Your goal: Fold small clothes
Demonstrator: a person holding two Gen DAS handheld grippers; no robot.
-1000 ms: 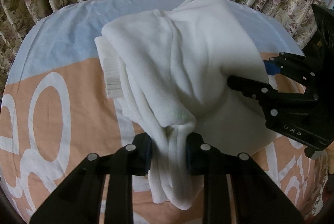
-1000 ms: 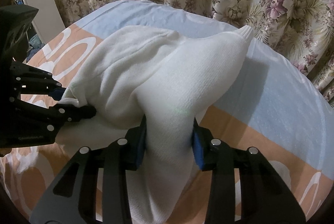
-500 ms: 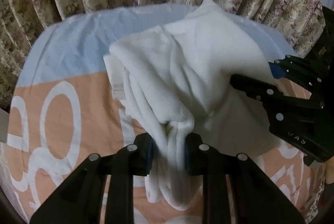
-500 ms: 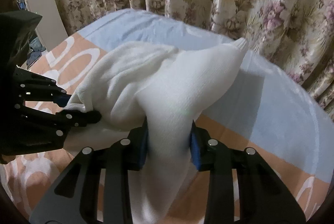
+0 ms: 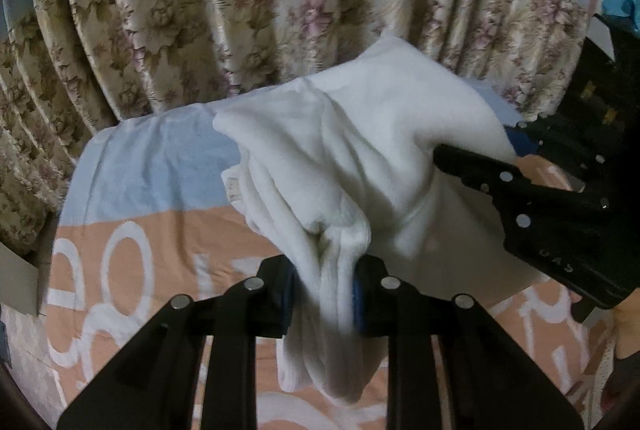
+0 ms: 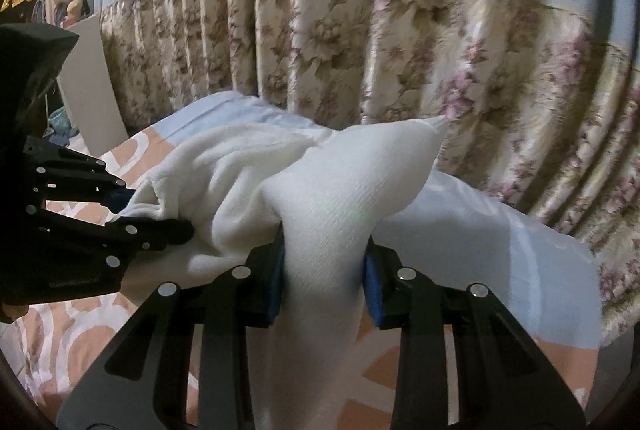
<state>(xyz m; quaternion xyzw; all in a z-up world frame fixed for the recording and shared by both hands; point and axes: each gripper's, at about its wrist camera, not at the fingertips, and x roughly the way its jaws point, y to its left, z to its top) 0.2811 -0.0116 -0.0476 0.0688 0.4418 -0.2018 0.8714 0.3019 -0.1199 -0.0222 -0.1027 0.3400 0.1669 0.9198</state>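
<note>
The white garment point(image 5: 360, 149) is held bunched above the patterned bedsheet point(image 5: 132, 242), one gathered end clenched in the left gripper point(image 5: 326, 294) and the other in the right gripper point(image 6: 325, 278). For a clean fold, both grips should be kept firm, the ends drawn apart until the cloth hangs flat, and the garment then laid down evenly.

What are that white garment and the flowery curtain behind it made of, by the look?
White garment: soft matte knit, probably cotton; fine ribbed weave, limp folds. Curtain: smooth, slightly glossy woven fabric, perhaps polyester or satin; its pleats catch the light.
</note>
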